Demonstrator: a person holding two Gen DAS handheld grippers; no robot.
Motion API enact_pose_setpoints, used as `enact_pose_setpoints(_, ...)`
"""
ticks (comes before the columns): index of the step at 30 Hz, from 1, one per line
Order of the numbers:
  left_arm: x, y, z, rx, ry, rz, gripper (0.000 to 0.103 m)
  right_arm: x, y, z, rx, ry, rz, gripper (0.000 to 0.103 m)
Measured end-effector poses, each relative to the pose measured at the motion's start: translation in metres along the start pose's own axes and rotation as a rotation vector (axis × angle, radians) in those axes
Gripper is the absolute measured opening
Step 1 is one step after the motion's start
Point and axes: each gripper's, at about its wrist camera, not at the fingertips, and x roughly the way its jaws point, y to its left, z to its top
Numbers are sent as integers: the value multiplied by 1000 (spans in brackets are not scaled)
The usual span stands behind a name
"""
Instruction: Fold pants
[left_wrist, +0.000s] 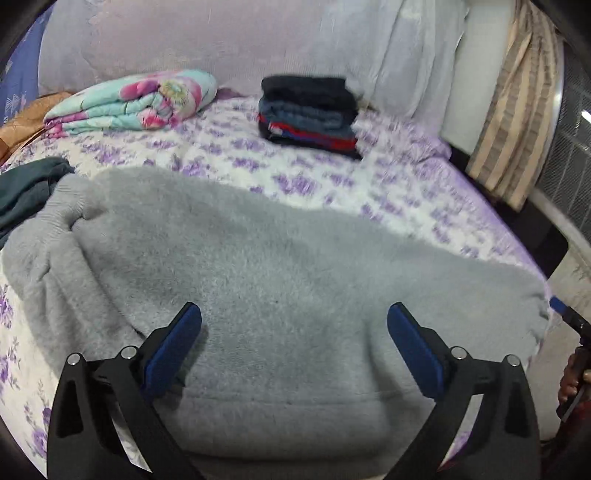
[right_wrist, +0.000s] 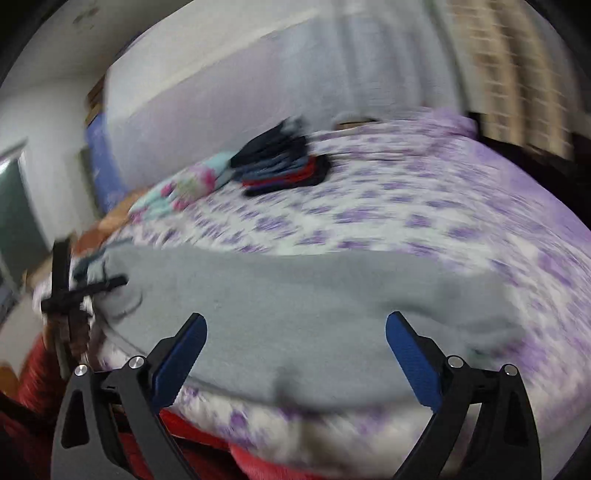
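Where flowered sheet shows, fuzzy grey pants, flat, rumpled.

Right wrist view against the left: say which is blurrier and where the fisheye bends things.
Right wrist view: heavy motion smear over the bedsheet and the stack of folded clothes; only the right claw is sharp. Left wrist view: mostly crisp, grey pants clear, slight smear on the far stack. Both bow the bed edges.

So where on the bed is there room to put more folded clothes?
The bare floral sheet between the gray pants and the stack of folded clothes is free, out to the right edge. The far left is crowded: a flowery blanket and a dark garment.
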Motion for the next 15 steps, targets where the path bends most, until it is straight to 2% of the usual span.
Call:
enact_pose_setpoints(3, 8, -7, -8, 61, -24, 76, 98, -28, -45, -17, 236, 0, -7, 98)
enact_pose_setpoints(5, 16, -22, -25, 158, -9, 174, 98, -32, -71, -31, 374, 2, -12, 98)
enact_pose_setpoints(7, 6, -32, -34, 218, -60, 220, 98, -28, -86, -44, 463, -4, -21, 90)
enact_pose_setpoints(10, -3, -27, -40, 216, -80, 215, 98, -6, -104, -55, 595, 0, 71, 87)
enact_pose_setpoints(13, -21, -20, -43, 204, -94, 208, 98, 5, -116, -60, 700, -32, 93, 86)
enact_pose_setpoints(15, -33, -16, -44, 221, -104, 231, 98, 9, -117, -55, 708, -47, 100, 86)
